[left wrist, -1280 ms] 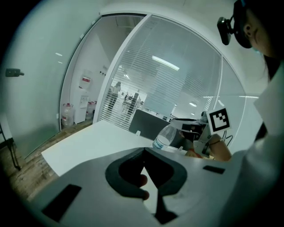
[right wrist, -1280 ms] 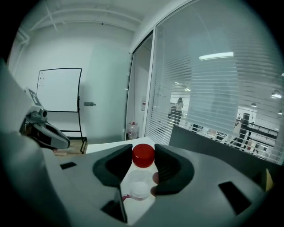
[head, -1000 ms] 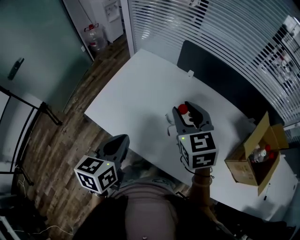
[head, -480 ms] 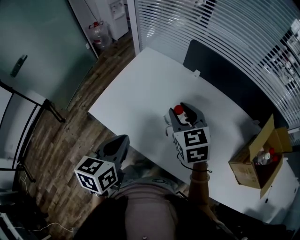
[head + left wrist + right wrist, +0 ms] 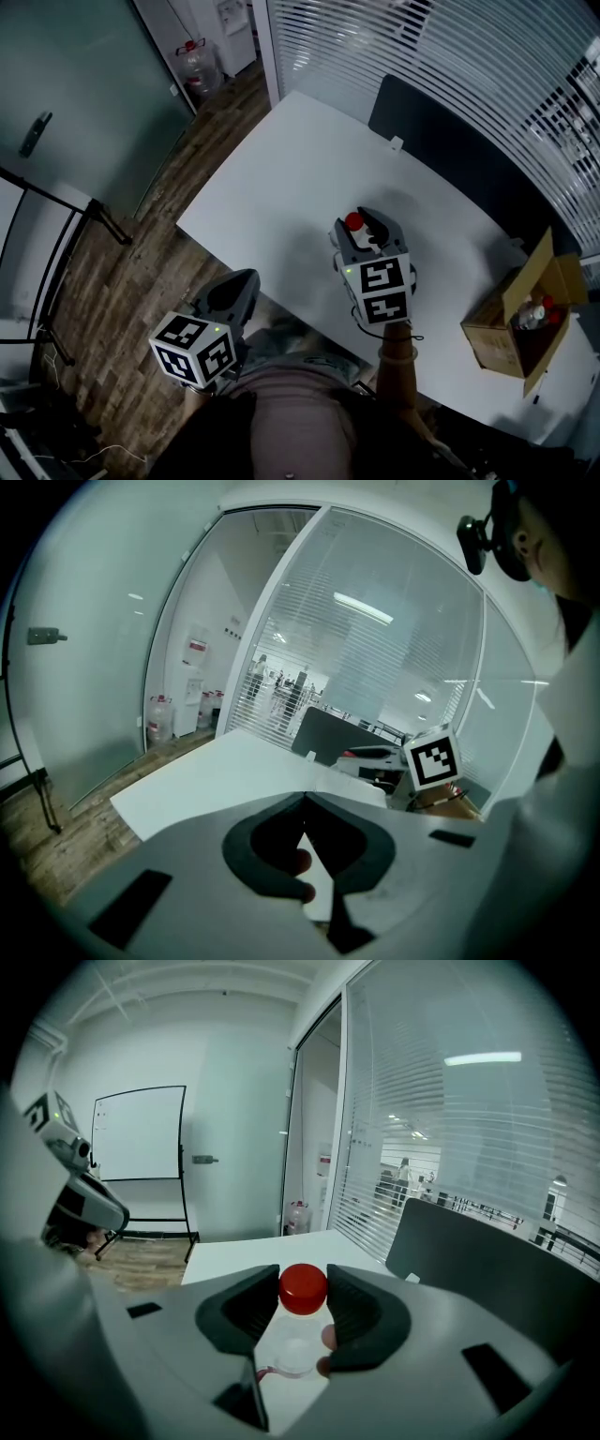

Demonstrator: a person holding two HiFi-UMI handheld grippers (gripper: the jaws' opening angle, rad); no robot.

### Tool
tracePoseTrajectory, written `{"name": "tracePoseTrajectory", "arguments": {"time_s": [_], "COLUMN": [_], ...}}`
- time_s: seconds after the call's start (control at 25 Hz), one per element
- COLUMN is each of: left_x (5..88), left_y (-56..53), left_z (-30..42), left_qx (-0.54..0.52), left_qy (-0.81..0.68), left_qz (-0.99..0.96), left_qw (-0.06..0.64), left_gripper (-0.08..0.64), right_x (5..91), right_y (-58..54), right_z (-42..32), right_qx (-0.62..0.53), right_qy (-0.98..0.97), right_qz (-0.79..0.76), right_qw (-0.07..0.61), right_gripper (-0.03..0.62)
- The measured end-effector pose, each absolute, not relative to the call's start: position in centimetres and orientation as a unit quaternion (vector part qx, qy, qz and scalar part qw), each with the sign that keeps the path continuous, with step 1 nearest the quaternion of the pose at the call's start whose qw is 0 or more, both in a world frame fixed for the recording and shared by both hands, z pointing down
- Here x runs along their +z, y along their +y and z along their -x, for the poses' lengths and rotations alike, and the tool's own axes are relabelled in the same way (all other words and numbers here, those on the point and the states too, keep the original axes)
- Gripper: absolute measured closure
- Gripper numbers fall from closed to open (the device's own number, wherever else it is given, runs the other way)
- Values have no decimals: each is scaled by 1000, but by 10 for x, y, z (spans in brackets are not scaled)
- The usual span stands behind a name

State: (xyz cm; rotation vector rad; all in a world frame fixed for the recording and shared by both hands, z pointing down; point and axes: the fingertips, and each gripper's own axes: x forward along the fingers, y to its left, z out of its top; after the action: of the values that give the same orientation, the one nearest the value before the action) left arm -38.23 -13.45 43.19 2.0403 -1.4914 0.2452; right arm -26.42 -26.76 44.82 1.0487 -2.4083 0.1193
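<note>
Your right gripper [image 5: 367, 229] is clamped on the clear plastic bottle with the red cap [image 5: 303, 1289]. The jaws pinch it high up, at the cap and neck, and the clear body hangs below them. The bottle is over the white table [image 5: 281, 169], towards its near edge. I cannot tell whether its base rests on the top or hangs just above it.

Your left gripper [image 5: 302, 803] has its jaws closed together on nothing. It is held off the table's near side, over the wooden plank floor [image 5: 112, 272].

The main risk is that high grip. A round, smooth cap gives the pads little to bite on, so a quick swing or a tilt of your wrist could let the body pivot or slide out. Because the bottle is close to the near edge, a drop there could roll it onto the floor rather than stay on the table.

Your left jaws are closed and well apart from the bottle, so they give it no support.

The open brown cardboard box [image 5: 497, 330] at the far right holds more bottles. A wide sweep that way could knock it.
</note>
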Motion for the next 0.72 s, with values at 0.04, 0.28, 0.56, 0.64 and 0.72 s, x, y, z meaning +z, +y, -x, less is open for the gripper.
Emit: {"name": "tracePoseTrajectory", "arguments": {"time_s": [0.04,0.28,0.56,0.64,0.72], "left_x": [432,433,433,434,433], "left_y": [-135,-139,-142,-142,-142], "left_z": [382,382,381,380,379], "left_qx": [93,95,97,98,98], "left_qy": [-560,-557,-553,-551,-550], "left_qz": [-768,-769,-772,-773,-774], "left_qw": [297,300,300,299,298], "left_gripper": [552,552,551,552,552], "right_x": [450,458,460,460,460], "right_y": [-268,-269,-268,-267,-267], "right_z": [264,267,267,266,267], "right_qx": [45,51,56,57,58], "right_qy": [-886,-887,-888,-888,-888], "right_qz": [-385,-377,-376,-375,-374], "right_qw": [255,261,259,259,261], "right_gripper": [434,434,433,433,431]}}
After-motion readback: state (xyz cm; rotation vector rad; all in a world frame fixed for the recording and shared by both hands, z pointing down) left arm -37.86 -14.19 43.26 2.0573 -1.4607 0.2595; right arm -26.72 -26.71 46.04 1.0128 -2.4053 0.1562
